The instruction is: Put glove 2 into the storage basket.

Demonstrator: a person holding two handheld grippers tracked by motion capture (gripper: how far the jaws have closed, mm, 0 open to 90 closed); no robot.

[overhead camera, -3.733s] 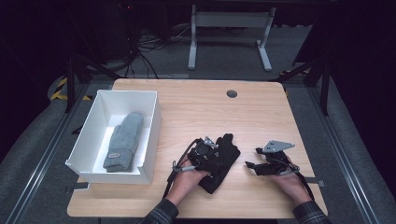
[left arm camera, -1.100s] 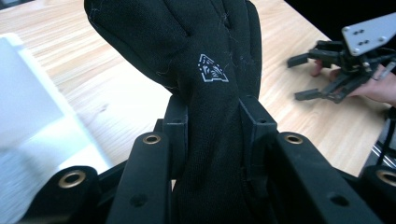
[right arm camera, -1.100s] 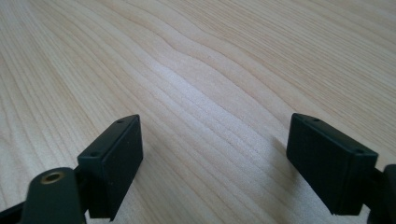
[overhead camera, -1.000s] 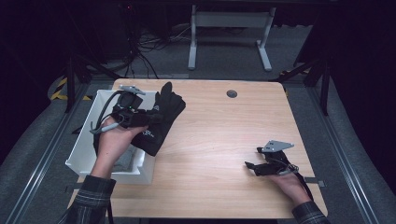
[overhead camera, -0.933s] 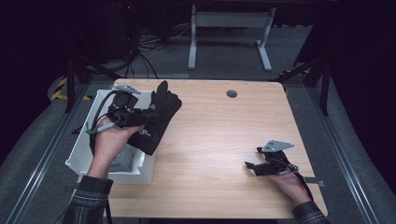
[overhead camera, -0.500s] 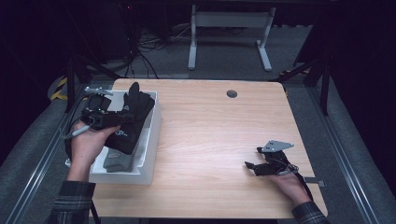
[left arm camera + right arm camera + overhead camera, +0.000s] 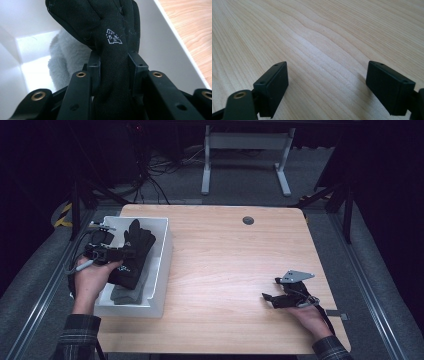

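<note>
My left tongs (image 7: pixel 113 62) clamp the black glove (image 7: pixel 110 32) over the white bin (image 7: pixel 162 265) — right tongs (image 7: pixel 327 87) gape wide, empty, above the bench (image 7: pixel 235 270).

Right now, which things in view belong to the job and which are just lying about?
In the job:
left gripper, shut on the black glove
white bin
grey glove in the bin

Lying about:
right gripper, open over the bare table

Table (image 7: pixel 235 270): light wood, bare across its middle.
Cable hole (image 7: pixel 248 220): dark disc near the far edge.
Desk frame (image 7: pixel 245 150): white legs, standing on grey floor beyond the table.
Cables (image 7: pixel 155 175): tangled behind, far left.
</note>
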